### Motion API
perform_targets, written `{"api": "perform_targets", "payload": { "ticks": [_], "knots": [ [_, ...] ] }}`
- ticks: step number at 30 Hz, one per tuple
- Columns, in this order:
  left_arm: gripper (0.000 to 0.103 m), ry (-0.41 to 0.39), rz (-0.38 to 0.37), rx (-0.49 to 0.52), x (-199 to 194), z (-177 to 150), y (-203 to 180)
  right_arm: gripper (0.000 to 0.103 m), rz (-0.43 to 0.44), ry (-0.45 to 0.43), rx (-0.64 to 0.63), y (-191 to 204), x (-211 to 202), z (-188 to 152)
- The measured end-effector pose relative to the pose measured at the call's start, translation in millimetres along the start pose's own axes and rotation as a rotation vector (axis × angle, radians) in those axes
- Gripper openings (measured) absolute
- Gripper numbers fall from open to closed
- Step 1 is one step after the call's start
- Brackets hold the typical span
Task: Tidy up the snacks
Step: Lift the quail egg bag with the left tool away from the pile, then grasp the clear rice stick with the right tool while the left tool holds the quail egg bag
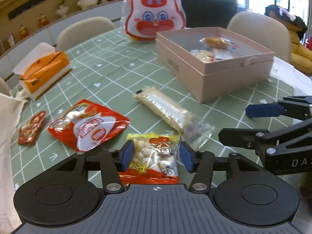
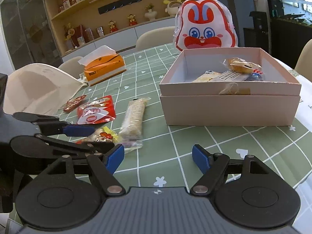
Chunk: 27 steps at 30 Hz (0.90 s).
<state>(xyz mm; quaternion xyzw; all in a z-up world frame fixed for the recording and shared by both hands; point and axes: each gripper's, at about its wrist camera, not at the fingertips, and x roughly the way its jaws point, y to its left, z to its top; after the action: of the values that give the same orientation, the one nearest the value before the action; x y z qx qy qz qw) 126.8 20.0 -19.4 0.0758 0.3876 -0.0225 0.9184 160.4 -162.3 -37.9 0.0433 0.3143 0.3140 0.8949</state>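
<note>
Four loose packets on the bench (image 1: 109, 62) beside the pink box (image 1: 224, 78); left gripper (image 1: 156, 157) straddling the candy bag (image 1: 154, 156), pads seemingly touching for pickup; right gripper (image 2: 158, 159) wide, empty.

The left tongs (image 1: 157, 157) sit low with the blue pads (image 1: 127, 155) spread, one on either side of a packet, not pressing it. The right tongs (image 2: 158, 159) hang just right of them, jaws wide apart, holding nothing, pointing far.
</note>
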Motion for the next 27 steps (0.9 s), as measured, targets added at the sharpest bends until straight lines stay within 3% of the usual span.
{"api": "perform_targets", "payload": {
  "ticks": [5,17,24,27],
  "knots": [
    [0.060,0.010,0.023,0.000,3.7,-1.4,1.7,0.078,0.011,0.004,0.017,-2.5,0.2,0.0],
    [0.062,-0.018,-0.025,-0.110,6.3,-7.3,19.1,0.081,0.009,0.024,0.023,-3.6,4.3,0.1],
    [0.060,-0.065,-0.074,-0.135,-8.3,-25.0,26.7,0.100,0.015,0.095,-0.103,11.0,14.2,3.0],
    [0.059,-0.087,-0.064,-0.149,-25.0,-40.3,37.2,0.103,-0.016,0.139,-0.176,22.0,19.4,3.0]
  ]
}}
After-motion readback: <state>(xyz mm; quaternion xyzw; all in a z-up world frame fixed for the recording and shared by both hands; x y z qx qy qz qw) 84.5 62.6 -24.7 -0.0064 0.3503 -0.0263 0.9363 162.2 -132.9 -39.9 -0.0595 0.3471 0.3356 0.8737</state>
